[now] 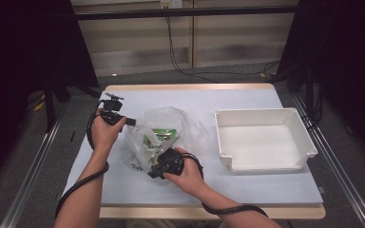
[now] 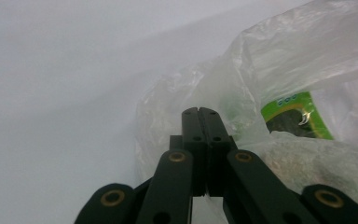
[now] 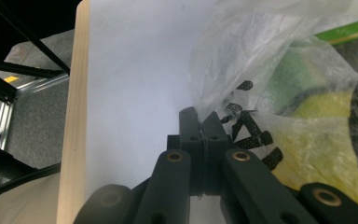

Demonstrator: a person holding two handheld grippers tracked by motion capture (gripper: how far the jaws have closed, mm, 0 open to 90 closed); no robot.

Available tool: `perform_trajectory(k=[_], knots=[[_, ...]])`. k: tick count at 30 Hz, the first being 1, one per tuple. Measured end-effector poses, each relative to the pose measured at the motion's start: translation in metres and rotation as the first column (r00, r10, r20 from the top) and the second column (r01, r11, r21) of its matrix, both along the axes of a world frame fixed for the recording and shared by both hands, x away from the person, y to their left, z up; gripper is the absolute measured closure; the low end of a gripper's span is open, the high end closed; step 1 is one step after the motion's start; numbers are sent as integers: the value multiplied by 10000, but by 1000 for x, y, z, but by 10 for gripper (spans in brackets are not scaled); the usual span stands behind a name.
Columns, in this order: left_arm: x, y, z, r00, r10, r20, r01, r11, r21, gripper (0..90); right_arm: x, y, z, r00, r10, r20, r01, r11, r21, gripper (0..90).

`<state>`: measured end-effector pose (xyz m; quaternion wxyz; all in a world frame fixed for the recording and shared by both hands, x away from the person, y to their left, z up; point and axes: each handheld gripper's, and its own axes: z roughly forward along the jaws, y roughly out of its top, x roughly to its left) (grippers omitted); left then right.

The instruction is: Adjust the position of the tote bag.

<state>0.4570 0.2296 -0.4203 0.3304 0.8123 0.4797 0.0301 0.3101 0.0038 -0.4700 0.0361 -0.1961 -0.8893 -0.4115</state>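
Clear plastic bag (image 1: 167, 135) at frame centre, pinched by the right gripper (image 1: 156, 171) at its lower edge and the left gripper (image 1: 132, 121) at its left, both pressed together.

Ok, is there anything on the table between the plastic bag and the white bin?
Nothing visible. The plastic bag, pinched by the left gripper and right gripper, sits left of the white bin, with bare table between them.

Black tongs (image 2: 199, 112), brass rivets, trailing black cables
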Motion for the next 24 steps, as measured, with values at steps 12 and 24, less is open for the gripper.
perform_trajectory(k=[12, 24], knots=[[-15, 7, 18, 9984, -522, 227, 518, 9985, 172, 758, 5, -11, -6, 9993, -366, 110, 370, 9985, -395, 900], [-15, -18, 41, 9929, -973, 689, 946, 9946, 417, 328, 3, -5, -7, 9996, -101, 258, 116, 9983, -573, 900]])
